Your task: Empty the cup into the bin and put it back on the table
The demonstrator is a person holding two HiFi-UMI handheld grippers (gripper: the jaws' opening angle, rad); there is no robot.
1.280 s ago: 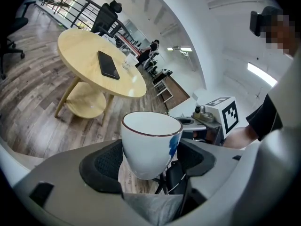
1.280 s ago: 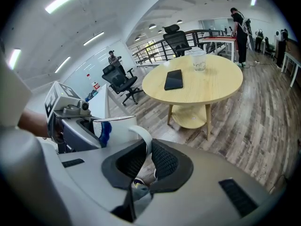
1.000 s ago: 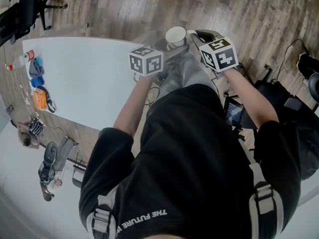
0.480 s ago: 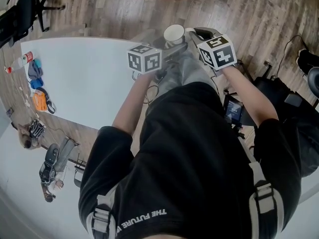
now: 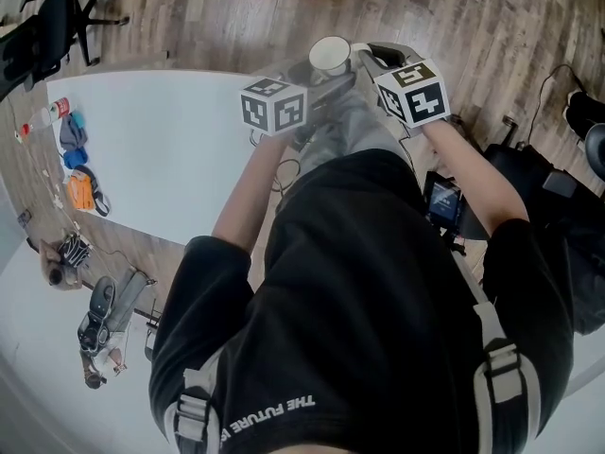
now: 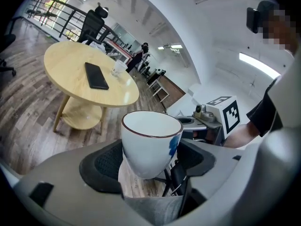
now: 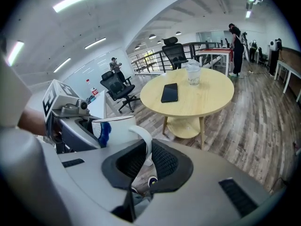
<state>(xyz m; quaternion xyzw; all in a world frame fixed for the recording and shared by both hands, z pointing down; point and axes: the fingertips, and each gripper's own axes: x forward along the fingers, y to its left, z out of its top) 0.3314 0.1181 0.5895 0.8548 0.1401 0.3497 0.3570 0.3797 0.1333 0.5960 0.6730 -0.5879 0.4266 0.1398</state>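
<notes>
A white cup point(image 5: 331, 55) with a dark rim and a blue mark is held in the air, upright, in front of the person's body. In the left gripper view the cup point(image 6: 150, 145) sits between the two black pads, and my left gripper point(image 6: 150, 161) is shut on its lower body. In the right gripper view my right gripper point(image 7: 145, 161) is shut on the cup's handle point(image 7: 146, 142), with the cup's wall point(image 7: 117, 128) just beyond. In the head view the left gripper point(image 5: 317, 81) and the right gripper point(image 5: 364, 61) meet at the cup. The inside of the cup is hidden. No bin shows.
A white table point(image 5: 161, 149) lies to the left, with a bottle and small items point(image 5: 71, 149) at its far end. A round wooden table point(image 7: 188, 95) carrying a phone point(image 7: 170, 92) and a glass point(image 7: 193, 73) stands ahead. Office chairs point(image 5: 57, 17) stand on the wooden floor.
The cup and both grippers have drifted slightly forward, away from the body. Both grips look unchanged.
</notes>
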